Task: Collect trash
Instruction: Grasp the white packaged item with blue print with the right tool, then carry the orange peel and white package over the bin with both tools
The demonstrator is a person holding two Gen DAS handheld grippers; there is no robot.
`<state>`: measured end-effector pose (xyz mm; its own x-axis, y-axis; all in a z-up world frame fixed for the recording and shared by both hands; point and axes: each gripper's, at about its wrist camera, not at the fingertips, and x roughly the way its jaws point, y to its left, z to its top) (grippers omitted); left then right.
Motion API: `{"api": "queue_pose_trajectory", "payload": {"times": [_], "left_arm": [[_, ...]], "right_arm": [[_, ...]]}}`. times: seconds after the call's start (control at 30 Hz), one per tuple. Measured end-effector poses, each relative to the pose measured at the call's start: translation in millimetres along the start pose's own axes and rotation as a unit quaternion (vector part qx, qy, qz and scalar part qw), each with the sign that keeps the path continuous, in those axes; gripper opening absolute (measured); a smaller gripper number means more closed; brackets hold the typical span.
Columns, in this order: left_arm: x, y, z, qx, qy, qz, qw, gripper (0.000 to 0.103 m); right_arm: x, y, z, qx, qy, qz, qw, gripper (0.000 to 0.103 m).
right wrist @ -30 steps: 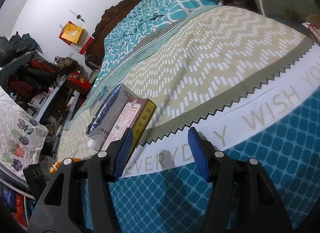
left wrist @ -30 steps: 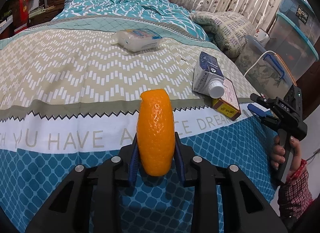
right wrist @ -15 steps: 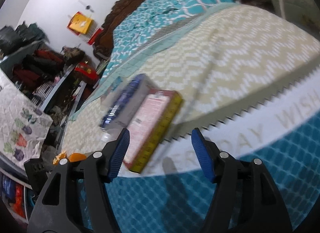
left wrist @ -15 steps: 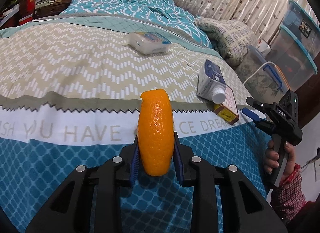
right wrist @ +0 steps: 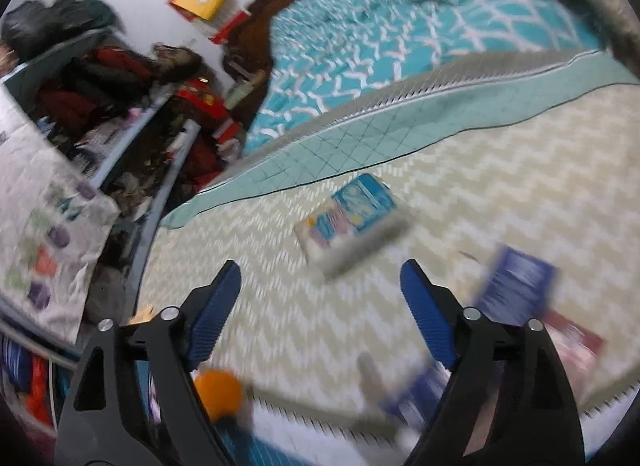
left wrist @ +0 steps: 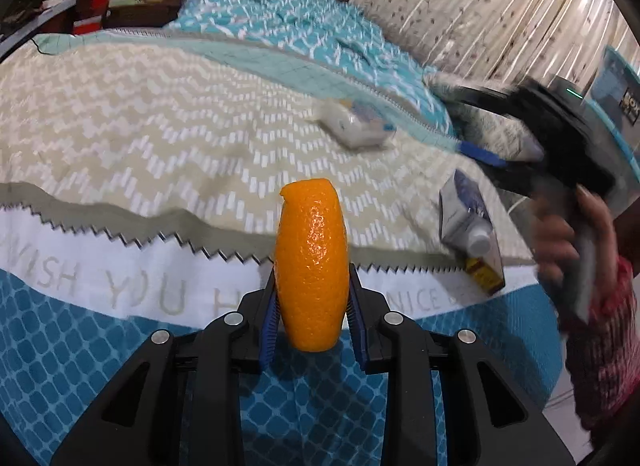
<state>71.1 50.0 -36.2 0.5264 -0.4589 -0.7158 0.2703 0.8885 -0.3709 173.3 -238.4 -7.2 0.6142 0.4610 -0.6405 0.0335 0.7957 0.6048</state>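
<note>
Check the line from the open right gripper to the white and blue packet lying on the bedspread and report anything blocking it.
Nothing visible blocks it. The right gripper, jaws opening and empty, faces the white and blue packet across bare bedspread. The blue carton lies off to its right.

An orange peel (left wrist: 311, 266), bright and pebbled, stands upright between blue pads, while on the patterned bedspread (left wrist: 160, 137) lie a clear plastic packet with blue print (left wrist: 356, 127) farther back and a blue-grey carton (left wrist: 464, 213) atop a yellow-edged box (left wrist: 486, 276) near the edge.
</note>
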Motion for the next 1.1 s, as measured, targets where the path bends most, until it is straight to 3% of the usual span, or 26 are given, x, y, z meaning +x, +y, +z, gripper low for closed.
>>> {"api": "queue_pose_trajectory", "payload": {"times": [0.1, 0.2, 0.27, 0.4, 0.53, 0.77, 0.93, 1.1], "left_arm": [[-2, 0, -1, 0.002, -0.005, -0.011, 0.9999, 0.029], [-8, -1, -2, 0.005, -0.018, -0.025, 0.9995, 0.030], [-10, 0, -2, 0.001, -0.020, -0.035, 0.9992, 0.031], [-10, 6, 0, -0.012, -0.020, -0.057, 0.9981, 0.031], [-12, 9, -1, -0.018, -0.023, -0.068, 0.9973, 0.031], [-15, 7, -2, -0.014, -0.029, -0.070, 0.9971, 0.031], [-14, 5, -3, -0.008, -0.029, -0.061, 0.9977, 0.031], [-3, -4, -3, 0.010, 0.003, -0.066, 0.9978, 0.033]], "right_arm": [[54, -1, 23, 0.039, 0.046, -0.047, 0.997, 0.088], [96, -13, 32, 0.114, 0.090, -0.061, 0.988, 0.088], [116, -10, 35, 0.114, 0.100, -0.084, 0.985, 0.092], [140, 17, 35, 0.033, 0.094, -0.142, 0.985, 0.094], [150, 52, 14, -0.096, 0.116, -0.141, 0.979, 0.082], [93, 79, -27, -0.214, 0.084, -0.131, 0.964, 0.076], [6, 85, -51, -0.260, 0.036, -0.077, 0.962, 0.076], [-59, 71, -102, -0.304, 0.038, -0.048, 0.951, 0.076]]}}
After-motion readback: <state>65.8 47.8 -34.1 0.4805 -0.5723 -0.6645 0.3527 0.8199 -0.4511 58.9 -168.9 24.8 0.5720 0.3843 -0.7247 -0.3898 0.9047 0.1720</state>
